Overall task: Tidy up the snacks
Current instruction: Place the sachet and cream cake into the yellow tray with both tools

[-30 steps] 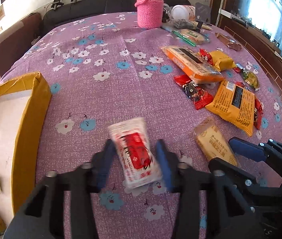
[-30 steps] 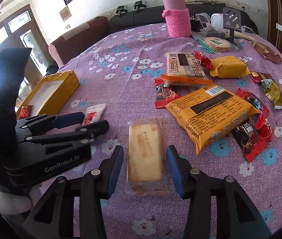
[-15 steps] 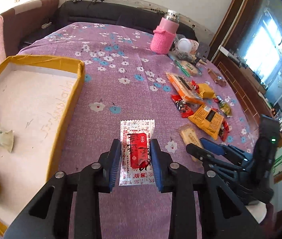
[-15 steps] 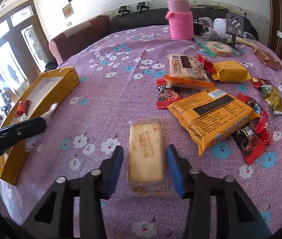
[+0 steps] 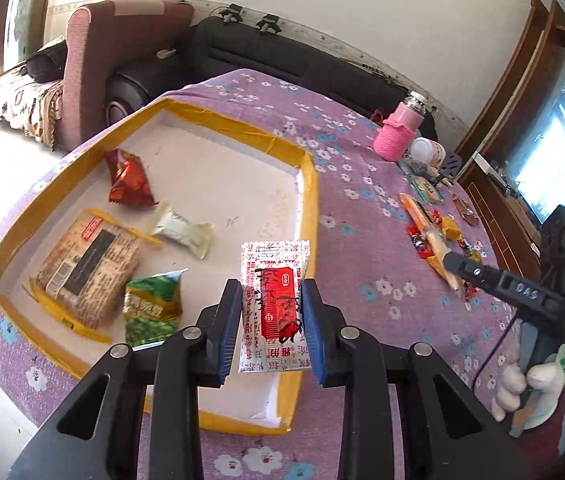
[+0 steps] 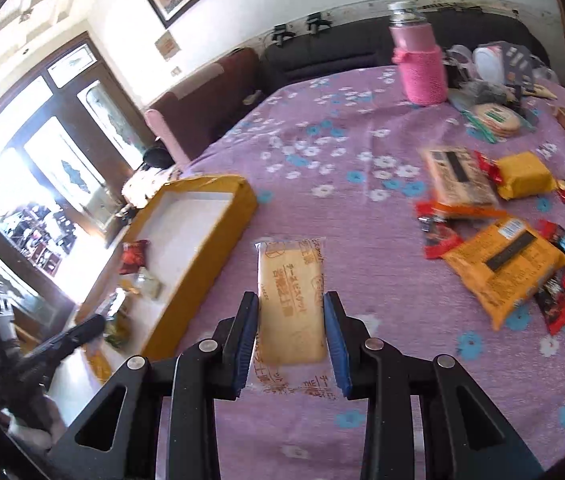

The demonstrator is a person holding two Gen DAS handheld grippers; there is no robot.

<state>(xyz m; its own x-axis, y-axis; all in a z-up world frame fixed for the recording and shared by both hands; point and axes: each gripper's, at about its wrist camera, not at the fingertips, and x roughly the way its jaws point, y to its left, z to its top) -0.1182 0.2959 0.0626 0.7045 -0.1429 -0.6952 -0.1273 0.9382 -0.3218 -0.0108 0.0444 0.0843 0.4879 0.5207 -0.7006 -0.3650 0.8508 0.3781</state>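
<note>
While gripped, red-white packet point(image 5: 272, 304) between left fingers point(image 5: 231, 322).

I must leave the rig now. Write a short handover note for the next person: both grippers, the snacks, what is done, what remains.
Left gripper: shut on red-and-white sachet, held over the yellow box.
Right gripper: shut on pale biscuit pack, held above the tablecloth.
Done: four snacks lie in the box, among them a green packet.
Left: release the sachet into the box, bring the biscuit pack over, then collect the snack pile on the right.
</note>
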